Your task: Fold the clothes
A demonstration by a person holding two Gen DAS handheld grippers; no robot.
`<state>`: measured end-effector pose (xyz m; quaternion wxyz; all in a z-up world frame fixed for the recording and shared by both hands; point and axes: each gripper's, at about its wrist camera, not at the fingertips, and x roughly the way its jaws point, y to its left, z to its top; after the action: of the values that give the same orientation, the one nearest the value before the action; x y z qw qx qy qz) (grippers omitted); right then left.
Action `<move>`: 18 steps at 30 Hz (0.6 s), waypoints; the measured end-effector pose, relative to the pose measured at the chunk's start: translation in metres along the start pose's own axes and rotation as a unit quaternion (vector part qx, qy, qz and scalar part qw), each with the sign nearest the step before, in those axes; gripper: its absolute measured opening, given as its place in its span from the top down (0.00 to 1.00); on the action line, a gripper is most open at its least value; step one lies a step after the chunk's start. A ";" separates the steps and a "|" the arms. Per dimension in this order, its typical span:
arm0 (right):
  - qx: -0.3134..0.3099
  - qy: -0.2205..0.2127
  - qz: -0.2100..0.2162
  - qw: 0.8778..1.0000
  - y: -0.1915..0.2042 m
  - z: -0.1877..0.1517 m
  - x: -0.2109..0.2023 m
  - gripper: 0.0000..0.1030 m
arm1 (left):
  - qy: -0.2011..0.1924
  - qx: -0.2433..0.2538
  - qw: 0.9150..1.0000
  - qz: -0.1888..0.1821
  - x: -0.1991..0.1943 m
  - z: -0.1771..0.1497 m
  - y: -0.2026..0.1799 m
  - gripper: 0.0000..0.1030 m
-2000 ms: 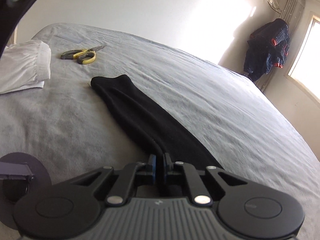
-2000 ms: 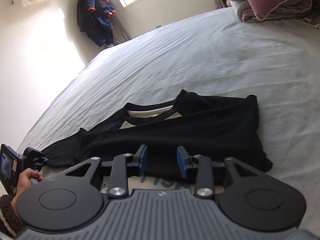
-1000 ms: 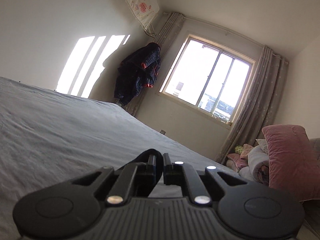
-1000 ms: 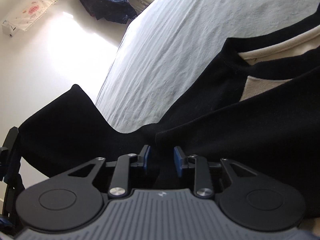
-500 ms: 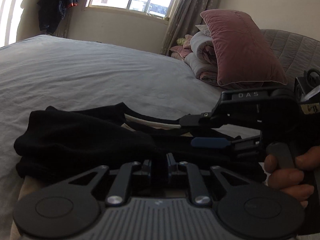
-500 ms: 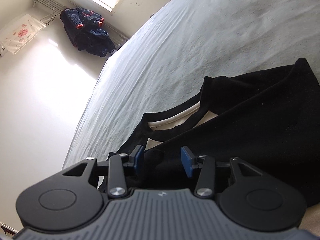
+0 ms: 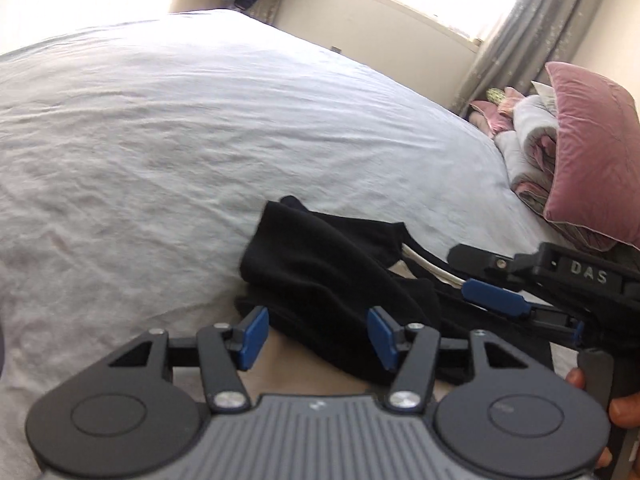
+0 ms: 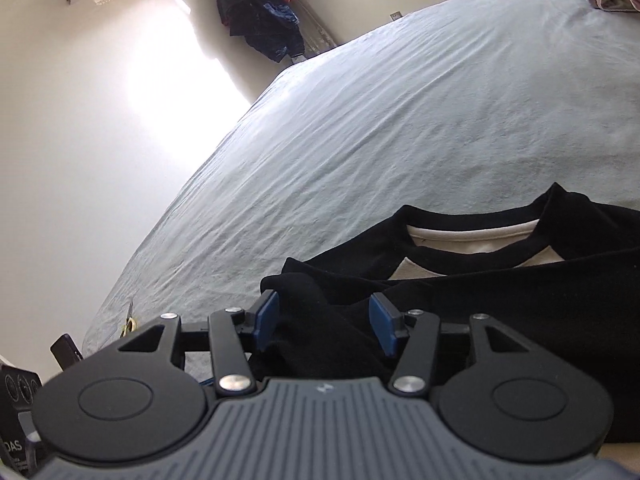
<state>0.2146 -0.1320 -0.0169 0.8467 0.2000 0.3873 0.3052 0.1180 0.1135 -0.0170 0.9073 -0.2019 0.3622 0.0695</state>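
- On the grey bedsheet [image 7: 200, 128], near its close edge, the black sweatshirt [image 8: 520, 300] is laid with its neckline and pale inner lining turned up, and a black sleeve [image 7: 320, 276] is folded across its body.
- Between the parted blue pads of the left gripper [image 7: 316, 332] the end of that sleeve is seen, but it is not pinched; the jaws have just been opening, so the sleeve is judged to be let go.
- The right gripper [image 8: 326, 320] is likewise spread, its jaws having just been opening, with black cloth lying loose in the gap and pressed by neither pad.
- The release is best finished by drawing both grippers straight back from the cloth, so that the sleeve is not dragged off the body by a pad.
- The sleeve should be checked for lying flat and within the outline of the body before the next fold is taken.
- The hem and lower body of the sweatshirt are cut off by the gripper housings in both views, so the evenness of the fold cannot be judged.
- The second sleeve cannot be told apart, black on black.
- Only fingertips of the person's hand [image 7: 576, 378] are shown at the right edge of the left view.
- A yellow-handled object [image 8: 130, 322] at the far left of the right view is too small to be named.
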 end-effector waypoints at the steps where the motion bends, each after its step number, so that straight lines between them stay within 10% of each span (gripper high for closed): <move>1: -0.011 0.005 0.001 1.000 0.007 -0.001 0.006 0.44 | -0.003 -0.003 1.000 0.016 0.003 0.002 0.007 0.45; 5: -0.069 0.029 -0.004 0.997 0.037 -0.008 0.032 0.41 | 0.023 -0.037 0.997 0.067 0.021 0.008 0.030 0.42; 18: -0.194 0.093 -0.045 0.975 0.089 -0.032 0.119 0.39 | 0.075 -0.079 0.992 0.066 0.030 0.005 0.054 0.40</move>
<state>0.2186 0.0169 -0.0488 0.8424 -0.0151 0.4062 0.3538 0.1288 0.1637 -0.0513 0.8520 -0.2536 0.4353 0.1423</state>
